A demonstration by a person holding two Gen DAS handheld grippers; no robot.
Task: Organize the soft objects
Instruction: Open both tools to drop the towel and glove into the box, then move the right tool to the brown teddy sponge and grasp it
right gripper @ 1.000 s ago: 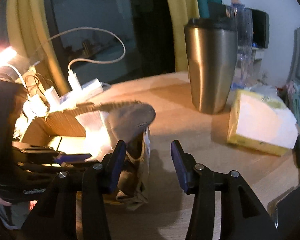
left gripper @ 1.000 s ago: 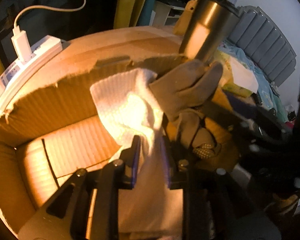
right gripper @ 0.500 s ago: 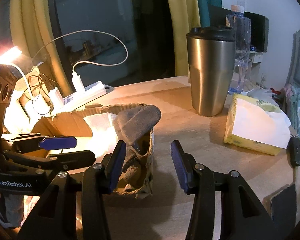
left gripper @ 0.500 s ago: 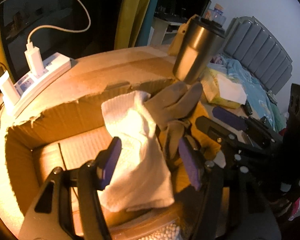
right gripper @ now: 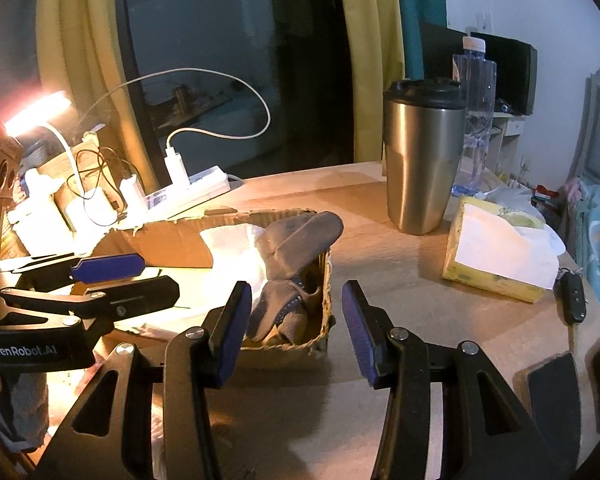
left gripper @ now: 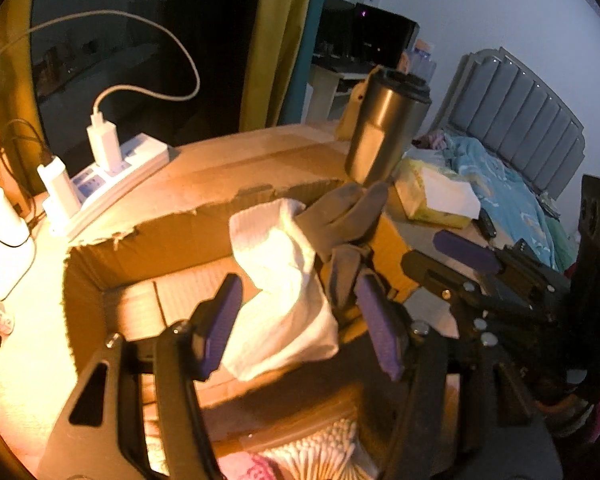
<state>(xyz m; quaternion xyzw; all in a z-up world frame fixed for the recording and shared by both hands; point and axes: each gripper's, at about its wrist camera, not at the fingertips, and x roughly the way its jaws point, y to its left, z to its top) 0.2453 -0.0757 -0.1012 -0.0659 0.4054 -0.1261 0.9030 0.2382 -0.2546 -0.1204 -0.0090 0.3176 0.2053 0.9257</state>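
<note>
White ribbed cotton, the folded sock point(left gripper: 284, 280), lies draped in the open brown cardboard box point(left gripper: 172, 236) on the desk point(right gripper: 400, 280), leaning against the grey socks point(right gripper: 296, 248) bundled in the box's right corner. My left hand-held gripper point(left gripper: 300, 320) hangs spread and empty just above the white sock; my right hand-held gripper point(right gripper: 296, 328) is spread too, holding nothing, in front of the box wall. To finish tidily, I judge I should press the overhanging grey toe down below the rim, gently, without dragging the box.
</note>
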